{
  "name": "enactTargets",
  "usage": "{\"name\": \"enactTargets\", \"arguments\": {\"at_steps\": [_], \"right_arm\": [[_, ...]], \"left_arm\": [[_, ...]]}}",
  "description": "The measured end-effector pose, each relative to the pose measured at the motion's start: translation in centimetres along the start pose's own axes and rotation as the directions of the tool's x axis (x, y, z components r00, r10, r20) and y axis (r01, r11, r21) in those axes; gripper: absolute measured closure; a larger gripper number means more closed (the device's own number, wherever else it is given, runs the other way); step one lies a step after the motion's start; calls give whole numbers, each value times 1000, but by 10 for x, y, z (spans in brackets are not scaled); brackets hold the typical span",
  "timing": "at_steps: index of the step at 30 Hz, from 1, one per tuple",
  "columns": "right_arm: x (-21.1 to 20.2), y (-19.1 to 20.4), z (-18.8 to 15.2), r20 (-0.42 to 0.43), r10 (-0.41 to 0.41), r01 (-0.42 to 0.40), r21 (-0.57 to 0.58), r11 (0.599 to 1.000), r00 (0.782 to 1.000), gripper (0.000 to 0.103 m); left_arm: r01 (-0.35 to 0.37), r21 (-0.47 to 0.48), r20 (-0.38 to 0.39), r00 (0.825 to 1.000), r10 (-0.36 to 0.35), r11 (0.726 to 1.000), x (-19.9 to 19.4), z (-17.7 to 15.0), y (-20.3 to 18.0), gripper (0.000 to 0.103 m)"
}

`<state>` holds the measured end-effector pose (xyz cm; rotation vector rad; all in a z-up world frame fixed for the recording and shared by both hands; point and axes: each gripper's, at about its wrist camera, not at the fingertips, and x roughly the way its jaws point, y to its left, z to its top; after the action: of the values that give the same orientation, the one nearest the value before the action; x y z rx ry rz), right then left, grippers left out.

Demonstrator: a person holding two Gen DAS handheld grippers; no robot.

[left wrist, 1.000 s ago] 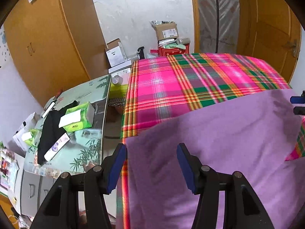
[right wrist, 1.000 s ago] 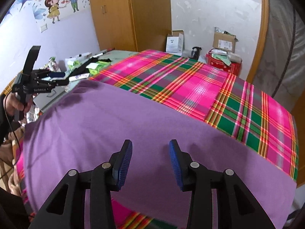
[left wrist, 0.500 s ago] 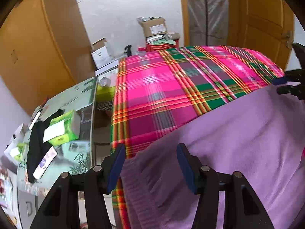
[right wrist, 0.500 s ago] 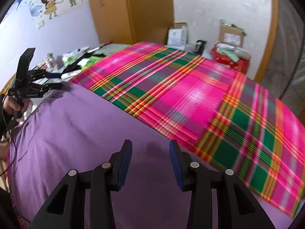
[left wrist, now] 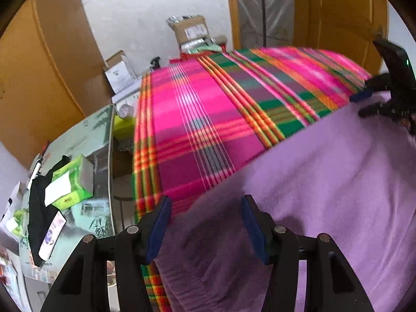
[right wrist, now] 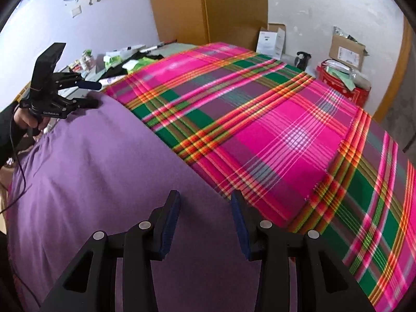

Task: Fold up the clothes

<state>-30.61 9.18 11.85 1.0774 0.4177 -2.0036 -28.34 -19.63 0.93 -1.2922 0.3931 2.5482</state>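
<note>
Over on the far left, a glass-topped side table with a bamboo print [left wrist: 85,140] carries a green tissue pack [left wrist: 75,179] and a strip of black cloth [left wrist: 39,208]. Moving in, the left gripper [left wrist: 205,223] sits low at the near left corner of the soft purple knit garment [left wrist: 338,182], its blue-padded jaws spread wide with the ribbed hem running up between them, nothing pinched. The garment lies spread across the near end of the bright pink-and-green plaid blanket [right wrist: 273,130] covering the bed, its far edge a clean diagonal line. Further right, the right gripper [right wrist: 205,223] hovers over that far edge, jaws likewise apart and empty. My read: both tools are lining up on the cloth's two ends. Whether that edge is already a fold, I can't tell. Any grip calls for jaws closing squarely on the fabric only, not the blanket beneath.
</note>
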Motion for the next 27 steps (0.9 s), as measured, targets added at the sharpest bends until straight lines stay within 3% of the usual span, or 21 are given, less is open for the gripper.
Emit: {"name": "enactTargets", "arguments": {"at_steps": [5, 6, 8, 10, 12, 14, 20, 27], "right_arm": [[2, 2, 3, -23, -6, 5, -28, 1000, 1000, 65], [2, 3, 3, -26, -8, 7, -35, 999, 1000, 70], [2, 6, 4, -30, -10, 9, -48, 999, 999, 94], [2, 9, 4, -34, -12, 10, -61, 998, 999, 97], [1, 12, 4, -38, -14, 11, -73, 997, 999, 98], [0, 14, 5, -38, -20, 17, -84, 996, 999, 99], [-29, 29, 5, 21, -66, 67, -95, 993, 998, 99], [-80, 58, 5, 105, -121, 132, -105, 986, 987, 99]], "left_arm": [[34, -10, -6, 999, -34, 999, 2, -1, 4, 48], [41, -14, -7, 999, -41, 999, 3, -1, 5, 49], [56, -23, -10, 998, -57, 998, 3, -1, 7, 52], [66, -17, -9, 998, -66, 998, 3, -1, 5, 60], [56, -1, -10, 998, -56, 998, 2, 1, 0, 86], [40, 12, -10, 999, -40, 999, 1, 2, -4, 97], [19, -6, 39, 999, -19, 1000, -19, 3, -7, 98], [8, -30, 126, 992, -4, 1000, -69, 2, -12, 98]]}}
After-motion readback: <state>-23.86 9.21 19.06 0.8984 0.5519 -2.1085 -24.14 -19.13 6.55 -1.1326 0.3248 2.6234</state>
